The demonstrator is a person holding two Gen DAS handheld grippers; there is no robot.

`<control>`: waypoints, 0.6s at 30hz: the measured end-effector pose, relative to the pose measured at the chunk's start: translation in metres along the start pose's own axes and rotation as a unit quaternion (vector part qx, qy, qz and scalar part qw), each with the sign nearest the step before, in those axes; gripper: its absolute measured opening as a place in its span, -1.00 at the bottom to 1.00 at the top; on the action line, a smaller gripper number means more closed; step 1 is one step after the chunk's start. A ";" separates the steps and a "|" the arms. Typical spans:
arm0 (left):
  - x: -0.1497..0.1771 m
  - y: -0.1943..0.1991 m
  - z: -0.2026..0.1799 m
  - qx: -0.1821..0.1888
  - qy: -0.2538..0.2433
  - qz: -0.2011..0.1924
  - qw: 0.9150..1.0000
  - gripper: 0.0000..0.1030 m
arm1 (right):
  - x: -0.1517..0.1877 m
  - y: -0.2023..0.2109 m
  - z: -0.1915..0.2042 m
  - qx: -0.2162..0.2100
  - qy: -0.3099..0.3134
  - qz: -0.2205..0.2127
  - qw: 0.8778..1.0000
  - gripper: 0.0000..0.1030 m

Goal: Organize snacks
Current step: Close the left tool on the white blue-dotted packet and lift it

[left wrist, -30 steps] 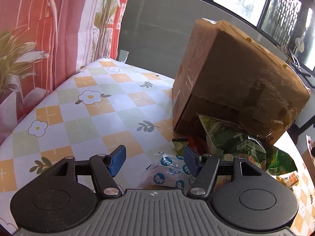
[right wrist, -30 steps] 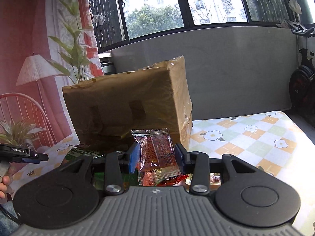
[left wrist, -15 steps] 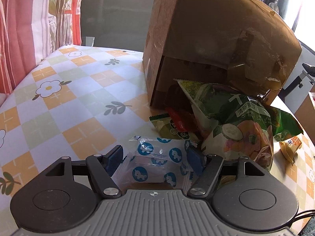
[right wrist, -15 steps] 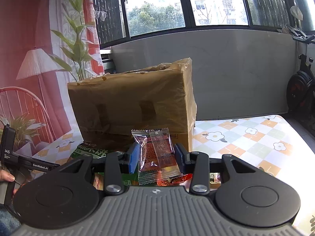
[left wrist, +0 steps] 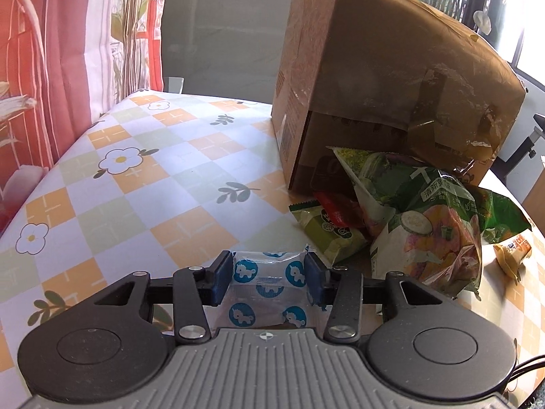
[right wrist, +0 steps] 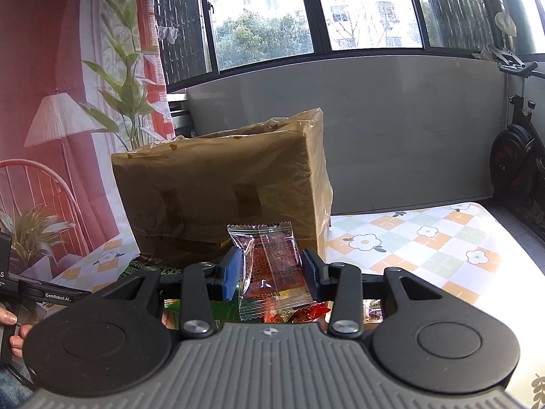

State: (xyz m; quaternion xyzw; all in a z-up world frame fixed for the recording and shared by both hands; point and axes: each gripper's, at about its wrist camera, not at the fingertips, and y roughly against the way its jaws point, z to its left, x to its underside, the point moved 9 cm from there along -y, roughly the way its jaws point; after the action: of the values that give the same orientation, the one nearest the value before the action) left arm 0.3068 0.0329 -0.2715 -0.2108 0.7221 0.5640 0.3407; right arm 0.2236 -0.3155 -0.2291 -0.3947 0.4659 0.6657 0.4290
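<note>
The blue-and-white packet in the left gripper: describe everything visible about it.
The blue-and-white packet is a small pillow-shaped pouch of clear, glossy plastic film printed with blue circles bearing a white animal figure. It looks sealed, its crimped far end slightly crumpled. It lies roughly flat and low over the checked tablecloth, between the blue pads of the left gripper, whose jaws are closing and meet it on both sides. Its near end is hidden behind the gripper body. It sits apart from the green snack bags to the right.

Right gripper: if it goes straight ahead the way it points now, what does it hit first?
Probably the cardboard box, dead ahead behind the red snack packet that the right gripper holds. The packet's top edge would likely touch first; the gap to the box is unclear.
</note>
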 end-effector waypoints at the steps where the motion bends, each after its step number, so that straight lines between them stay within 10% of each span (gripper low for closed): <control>1: 0.001 0.002 0.002 -0.002 0.000 -0.001 1.000 -0.06 | 0.000 0.000 0.000 -0.001 0.000 0.000 1.000 -0.20; 18: -0.020 0.023 -0.013 0.006 -0.018 -0.028 0.999 -0.14 | -0.003 -0.002 -0.004 -0.009 -0.012 -0.007 1.000 -0.20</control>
State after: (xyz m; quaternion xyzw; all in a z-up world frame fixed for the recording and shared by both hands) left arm 0.3008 0.0248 -0.2400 -0.2183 0.7128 0.5541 0.3705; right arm 0.2275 -0.3197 -0.2277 -0.3943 0.4519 0.6712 0.4356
